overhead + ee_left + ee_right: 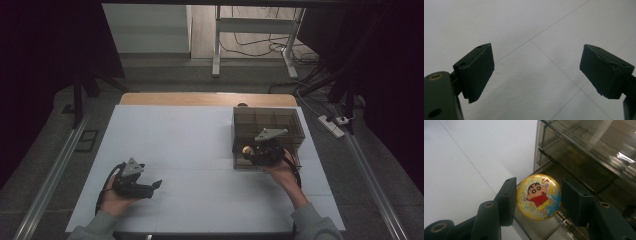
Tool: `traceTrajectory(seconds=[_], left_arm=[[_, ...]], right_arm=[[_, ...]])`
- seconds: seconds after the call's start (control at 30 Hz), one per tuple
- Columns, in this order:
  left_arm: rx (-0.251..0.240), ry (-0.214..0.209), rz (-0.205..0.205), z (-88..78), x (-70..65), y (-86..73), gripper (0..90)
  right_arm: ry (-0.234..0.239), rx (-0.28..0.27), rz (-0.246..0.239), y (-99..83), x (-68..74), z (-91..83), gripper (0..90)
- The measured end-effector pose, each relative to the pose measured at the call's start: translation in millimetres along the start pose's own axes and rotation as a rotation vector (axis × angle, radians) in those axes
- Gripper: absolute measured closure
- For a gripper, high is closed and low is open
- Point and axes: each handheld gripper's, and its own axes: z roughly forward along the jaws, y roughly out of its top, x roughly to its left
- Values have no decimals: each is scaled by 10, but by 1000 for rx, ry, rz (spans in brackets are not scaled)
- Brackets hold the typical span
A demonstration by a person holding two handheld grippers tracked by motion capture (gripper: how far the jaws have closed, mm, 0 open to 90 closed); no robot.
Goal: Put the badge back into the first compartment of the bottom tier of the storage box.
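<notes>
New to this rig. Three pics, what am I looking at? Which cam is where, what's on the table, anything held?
There is no robot arm here: a person sits at a white table and holds a handheld two-jaw gripper in each hand.

The high view comes from a fixed camera above the person, looking forward and down. The left gripper sits at lower left, the right gripper at the front edge of a smoky clear plastic box with compartments.

The other two pictures come from cameras riding on the grippers, looking along their black jaws.

In the left gripper view, the jaws stand wide apart above bare tabletop, holding nothing.

In the right gripper view, a round yellow cartoon badge sits between the jaws, which grip its edges, beside the box.
</notes>
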Motion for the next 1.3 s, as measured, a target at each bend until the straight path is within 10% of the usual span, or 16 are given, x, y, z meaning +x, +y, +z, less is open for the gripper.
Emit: traceTrajectory(seconds=[1.3], left_arm=[[2,-2,5,2,0,-15,124]], right_arm=[[18,-21,-14,-19,17,9,288]])
